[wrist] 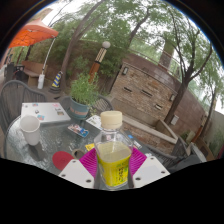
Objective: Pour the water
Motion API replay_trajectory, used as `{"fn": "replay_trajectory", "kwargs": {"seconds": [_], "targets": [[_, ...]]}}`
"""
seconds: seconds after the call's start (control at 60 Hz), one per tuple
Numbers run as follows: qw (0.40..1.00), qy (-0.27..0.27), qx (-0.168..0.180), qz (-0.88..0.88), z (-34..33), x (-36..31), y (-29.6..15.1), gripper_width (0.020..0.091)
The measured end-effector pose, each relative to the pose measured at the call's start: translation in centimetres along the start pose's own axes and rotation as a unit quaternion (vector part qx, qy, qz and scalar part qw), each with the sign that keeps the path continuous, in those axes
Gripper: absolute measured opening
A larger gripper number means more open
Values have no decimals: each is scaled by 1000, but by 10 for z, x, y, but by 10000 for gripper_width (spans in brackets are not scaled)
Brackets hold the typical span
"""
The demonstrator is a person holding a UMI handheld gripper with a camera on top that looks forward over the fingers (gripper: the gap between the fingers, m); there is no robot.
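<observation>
Jaws pinched the bottle (113, 150) between magenta pads (90, 163); its base was hidden. White cup (30, 127) stood at desk's (15, 140) left edge.

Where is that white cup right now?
The white cup stands on the glass table, beyond the claw and off to its left, ahead of the potted plant. The claw grips a bottle.
</observation>
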State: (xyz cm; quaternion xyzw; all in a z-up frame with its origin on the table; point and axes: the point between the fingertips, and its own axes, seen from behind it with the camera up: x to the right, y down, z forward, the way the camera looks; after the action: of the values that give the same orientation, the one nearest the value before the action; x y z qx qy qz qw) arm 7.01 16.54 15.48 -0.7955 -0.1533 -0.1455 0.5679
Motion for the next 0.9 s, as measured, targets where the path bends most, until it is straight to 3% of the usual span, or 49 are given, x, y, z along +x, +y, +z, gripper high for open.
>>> {"fn": "replay_trajectory", "kwargs": {"seconds": [0.167, 0.233, 0.333, 0.4, 0.533, 0.617, 0.783, 0.85, 0.9], "targets": [[947, 28, -4, -321, 12, -80, -62, 385], [892, 48, -13, -449, 18, -116, -67, 386], [788, 33, -31, -614, 23, -148, -69, 383], [718, 65, -42, -692, 7, -165, -72, 383], [591, 76, -74, -799, 22, -152, -88, 382], [555, 79, -84, -824, 20, -152, -92, 386], [561, 67, -83, -821, 18, -157, -90, 386], [611, 62, -75, -786, 19, -158, -92, 385], [683, 57, -56, -726, 20, -164, -100, 387]]}}
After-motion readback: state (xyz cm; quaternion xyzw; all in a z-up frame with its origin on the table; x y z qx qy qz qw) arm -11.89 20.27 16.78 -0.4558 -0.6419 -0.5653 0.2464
